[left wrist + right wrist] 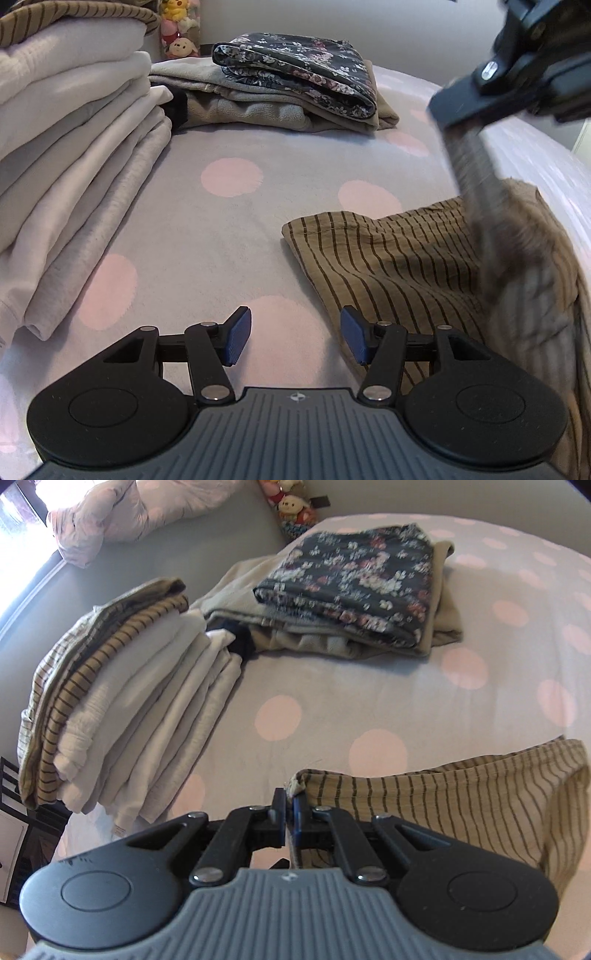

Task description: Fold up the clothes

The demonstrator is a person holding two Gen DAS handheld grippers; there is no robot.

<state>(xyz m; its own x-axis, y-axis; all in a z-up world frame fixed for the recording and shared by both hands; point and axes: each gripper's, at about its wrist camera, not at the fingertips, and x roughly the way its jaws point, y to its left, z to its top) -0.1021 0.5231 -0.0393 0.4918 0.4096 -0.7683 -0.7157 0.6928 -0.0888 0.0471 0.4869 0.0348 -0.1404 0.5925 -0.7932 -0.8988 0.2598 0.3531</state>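
A tan garment with dark stripes [399, 258] lies on the polka-dot bedspread [229, 221] at the right. My left gripper [295, 338] is open and empty, low over the bedspread just left of the garment's near edge. My right gripper [290, 812] is shut on a corner of the striped garment [443, 801] and holds it lifted. In the left wrist view the right gripper [524, 70] shows blurred at the top right with a strip of the cloth hanging from it.
A tall stack of folded white and striped clothes [74, 166] [122, 716] stands at the left. A folded floral piece on grey and beige clothes [295, 81] [351, 587] lies at the back. Plush toys [179, 26] and a crumpled duvet [122, 509] lie behind.
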